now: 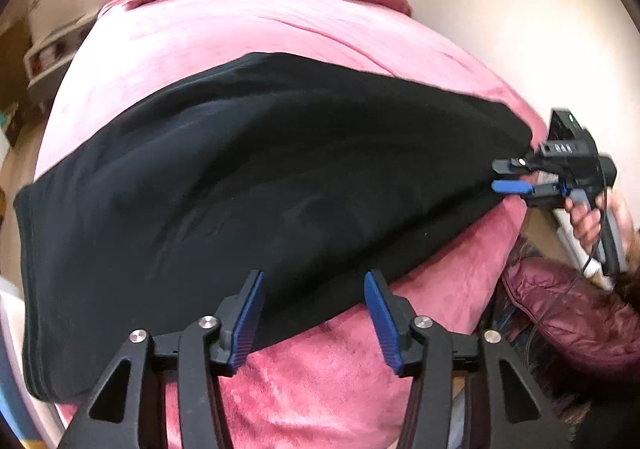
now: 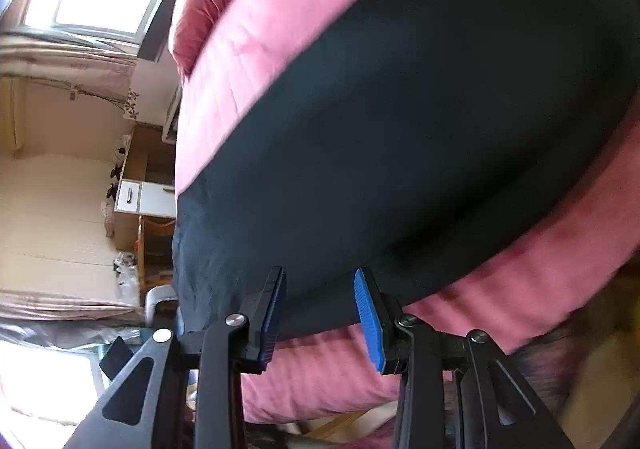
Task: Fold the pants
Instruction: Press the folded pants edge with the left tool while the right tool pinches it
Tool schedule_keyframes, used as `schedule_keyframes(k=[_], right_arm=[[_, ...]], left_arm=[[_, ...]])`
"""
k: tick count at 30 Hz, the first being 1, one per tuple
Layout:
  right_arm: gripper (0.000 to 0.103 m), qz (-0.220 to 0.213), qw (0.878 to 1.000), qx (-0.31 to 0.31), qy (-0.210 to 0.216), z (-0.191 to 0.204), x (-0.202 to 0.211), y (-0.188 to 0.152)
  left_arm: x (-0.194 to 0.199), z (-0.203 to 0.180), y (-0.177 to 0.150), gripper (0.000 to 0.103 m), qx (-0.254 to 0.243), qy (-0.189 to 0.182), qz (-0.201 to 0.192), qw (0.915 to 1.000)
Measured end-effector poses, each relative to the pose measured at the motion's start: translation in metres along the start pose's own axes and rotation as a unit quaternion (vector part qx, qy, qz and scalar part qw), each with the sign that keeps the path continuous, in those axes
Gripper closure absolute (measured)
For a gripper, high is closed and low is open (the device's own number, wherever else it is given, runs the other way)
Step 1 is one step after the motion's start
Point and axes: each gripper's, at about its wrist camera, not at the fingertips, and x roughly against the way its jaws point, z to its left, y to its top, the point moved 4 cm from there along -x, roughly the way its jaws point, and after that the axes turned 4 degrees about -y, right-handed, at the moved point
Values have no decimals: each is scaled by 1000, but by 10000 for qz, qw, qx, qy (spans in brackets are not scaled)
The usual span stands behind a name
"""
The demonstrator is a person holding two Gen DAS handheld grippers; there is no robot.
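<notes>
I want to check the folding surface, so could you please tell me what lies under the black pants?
The black pants lie spread on a pink plush blanket that covers the bed. Anything directly beneath the fabric is hidden.

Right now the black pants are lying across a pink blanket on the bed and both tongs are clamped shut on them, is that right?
Not quite. The black pants do lie across the pink blanket, but both tongs are open: the left wrist view shows the left tongs spread, the right wrist view the right tongs.
</notes>
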Motion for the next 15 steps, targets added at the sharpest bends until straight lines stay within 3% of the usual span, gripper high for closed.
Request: schedule_keyframes(k=[7, 9, 10, 11, 12, 15], right_arm=[[66, 4, 9997, -236, 29, 0, -22, 1], [73, -115, 9996, -239, 2, 3, -26, 3], [78, -149, 9997, -193, -59, 5, -29, 3], [90, -169, 9997, -150, -116, 8, -30, 3], [95, -222, 9995, -49, -223, 12, -31, 2], [96, -334, 9984, 308, -350, 20, -20, 2]], left_arm=[[-23, 5, -1, 48, -67, -68, 174, 9998], [-24, 10, 1, 48, 51, -153, 131, 9998], [-24, 12, 2, 52, 110, -190, 122, 9997], [-23, 16, 3, 59, 196, -181, 80, 9996], [-23, 21, 5, 73, 247, -179, 46, 9995], [-21, 29, 7, 94, 269, -217, -9, 9994]])
